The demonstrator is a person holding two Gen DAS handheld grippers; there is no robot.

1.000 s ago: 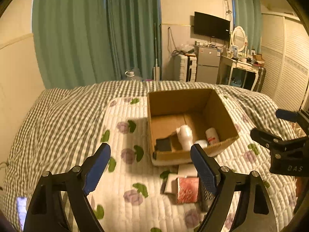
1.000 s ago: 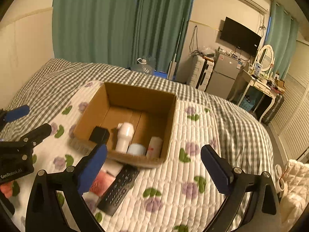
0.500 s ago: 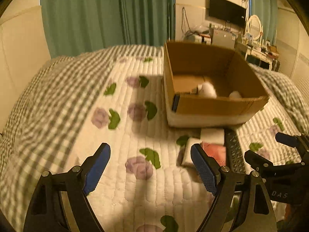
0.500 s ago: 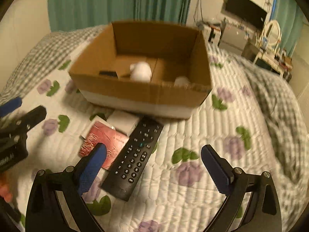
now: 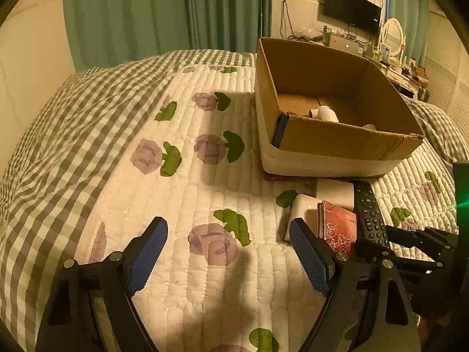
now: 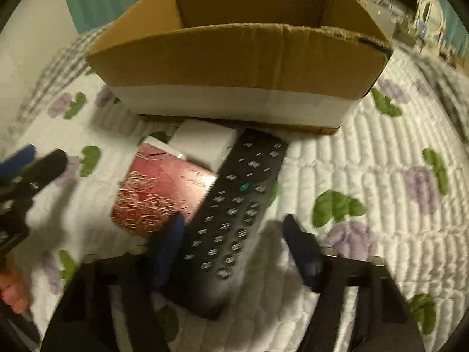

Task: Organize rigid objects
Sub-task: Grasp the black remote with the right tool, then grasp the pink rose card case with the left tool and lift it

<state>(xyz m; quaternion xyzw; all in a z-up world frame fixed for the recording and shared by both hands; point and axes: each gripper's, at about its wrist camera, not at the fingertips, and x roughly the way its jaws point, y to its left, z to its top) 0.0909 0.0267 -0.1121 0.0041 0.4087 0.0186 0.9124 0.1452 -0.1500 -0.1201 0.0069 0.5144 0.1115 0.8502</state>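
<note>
An open cardboard box [image 5: 346, 143] [image 6: 240, 58] sits on the quilted bed; a white bottle [image 5: 324, 113] shows inside it. In front of it lie a black remote [image 6: 231, 214] [image 5: 370, 214], a red patterned box [image 6: 158, 193] [image 5: 338, 227] and white boxes [image 6: 202, 145] [image 5: 304, 214]. My right gripper [image 6: 234, 243] is open, low over the bed, its fingers on either side of the remote's near end, apart from it. My left gripper [image 5: 227, 252] is open and empty over bare quilt, left of the pile. The right gripper shows in the left wrist view [image 5: 410, 243].
The floral quilt [image 5: 211, 193] covers a checked blanket [image 5: 58, 135]. Green curtains [image 5: 164, 11], a wall TV [image 5: 351, 8] and a dresser with mirror [image 5: 394, 41] stand beyond the bed. My left gripper shows at the left of the right wrist view [image 6: 26, 170].
Both grippers have come down and forward toward the pile. The right gripper now straddles the remote's near end, its fingers closer together than before. The left stays open.
</note>
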